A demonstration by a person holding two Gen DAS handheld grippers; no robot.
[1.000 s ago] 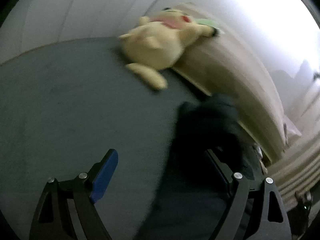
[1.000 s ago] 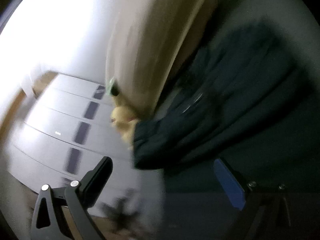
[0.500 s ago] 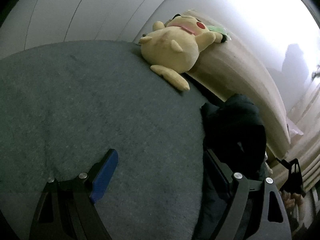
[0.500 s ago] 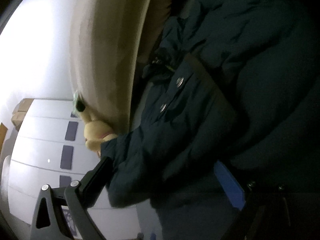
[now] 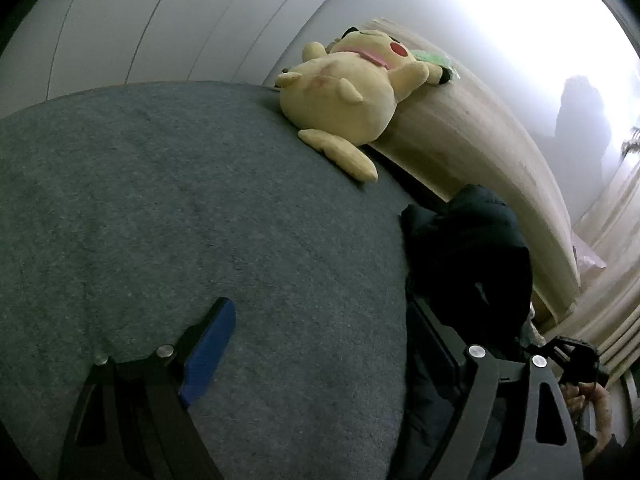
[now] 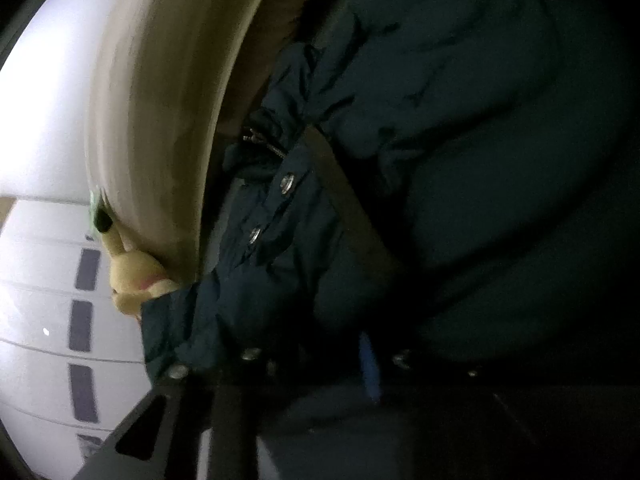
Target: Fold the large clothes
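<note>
We have barely begun: the dark jacket (image 6: 420, 128) lies bunched on the grey bed (image 5: 180, 220) against the headboard (image 5: 472, 152), our right gripper (image 6: 304, 364) has just closed on its snap-buttoned edge, our left gripper (image 5: 332, 344) gapes empty beside it, and no writing is legible.

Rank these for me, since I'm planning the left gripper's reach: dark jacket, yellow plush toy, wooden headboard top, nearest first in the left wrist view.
1. Dark jacket, right beside the right-hand jaw.
2. Yellow plush toy, farther up the grey bed cover.
3. Wooden headboard top, behind the toy.
</note>
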